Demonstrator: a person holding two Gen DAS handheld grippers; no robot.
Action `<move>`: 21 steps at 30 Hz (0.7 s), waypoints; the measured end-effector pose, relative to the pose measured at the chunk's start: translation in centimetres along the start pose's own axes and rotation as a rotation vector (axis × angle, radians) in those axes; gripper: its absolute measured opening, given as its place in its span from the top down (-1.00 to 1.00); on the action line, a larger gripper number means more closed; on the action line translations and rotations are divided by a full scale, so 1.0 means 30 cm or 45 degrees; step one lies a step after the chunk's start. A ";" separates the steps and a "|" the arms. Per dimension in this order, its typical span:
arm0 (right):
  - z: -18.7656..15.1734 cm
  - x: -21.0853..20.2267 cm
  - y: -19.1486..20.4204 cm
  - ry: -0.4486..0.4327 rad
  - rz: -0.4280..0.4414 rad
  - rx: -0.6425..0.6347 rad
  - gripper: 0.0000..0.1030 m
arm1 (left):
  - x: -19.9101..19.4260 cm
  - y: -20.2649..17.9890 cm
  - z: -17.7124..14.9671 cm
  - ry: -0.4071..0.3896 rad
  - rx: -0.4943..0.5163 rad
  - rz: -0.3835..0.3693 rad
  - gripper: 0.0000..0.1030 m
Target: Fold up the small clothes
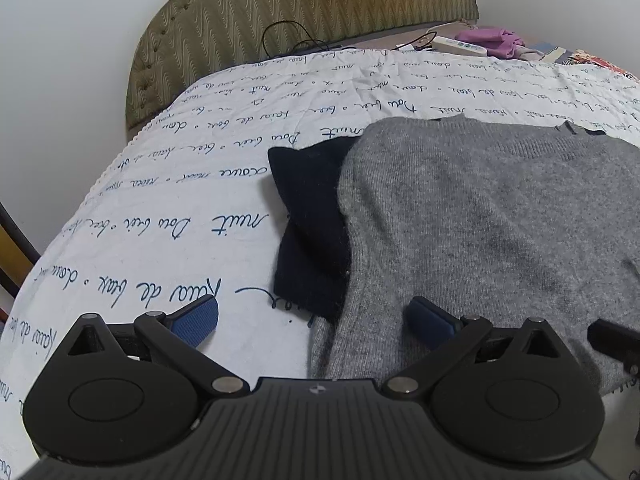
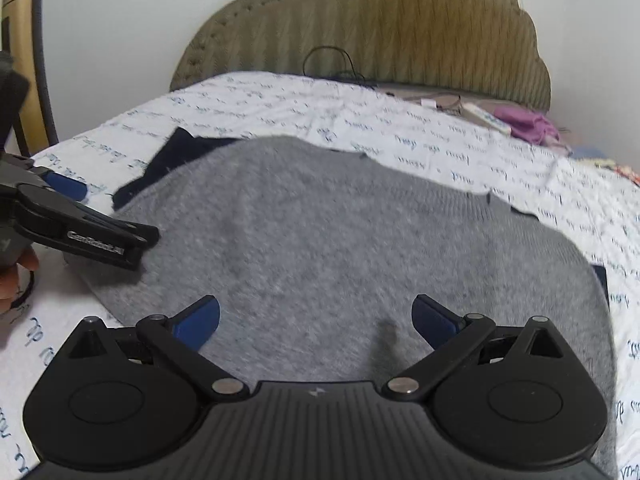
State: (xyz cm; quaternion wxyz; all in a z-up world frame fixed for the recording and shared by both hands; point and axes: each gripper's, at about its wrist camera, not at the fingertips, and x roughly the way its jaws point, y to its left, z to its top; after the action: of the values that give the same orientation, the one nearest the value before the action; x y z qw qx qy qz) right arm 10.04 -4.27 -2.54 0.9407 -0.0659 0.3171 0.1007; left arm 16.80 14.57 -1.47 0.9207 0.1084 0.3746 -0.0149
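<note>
A grey knit sweater lies flat on the bed, with its dark navy sleeve sticking out from under its left side. The sweater fills the middle of the right wrist view, with the navy part at its far left. My left gripper is open and empty, low over the sweater's near left edge, one finger over the sheet and one over the knit. It also shows from the side in the right wrist view. My right gripper is open and empty over the sweater's near part.
The bed has a white sheet with blue script and an olive padded headboard. A black cable, a white power strip and purple cloth lie near the headboard. The bed's left edge drops off near a wooden frame.
</note>
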 end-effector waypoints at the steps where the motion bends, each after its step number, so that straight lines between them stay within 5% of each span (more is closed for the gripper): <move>1: 0.002 -0.004 0.011 -0.007 0.003 -0.012 -1.00 | -0.002 0.001 0.002 -0.001 -0.001 0.000 -1.00; 11: 0.005 -0.030 0.103 -0.051 -0.013 -0.134 -1.00 | -0.019 0.082 0.072 -0.043 -0.096 -0.038 -0.99; 21: -0.034 -0.039 0.292 -0.106 -0.013 -0.411 -1.00 | 0.160 0.309 0.205 0.132 -0.501 -0.369 -0.96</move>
State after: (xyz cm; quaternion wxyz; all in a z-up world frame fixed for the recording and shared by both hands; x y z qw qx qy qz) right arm 6.49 3.88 -3.15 0.9307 -0.2136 0.2571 0.1484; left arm 25.48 22.58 1.22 0.8919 -0.1271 0.4287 -0.0679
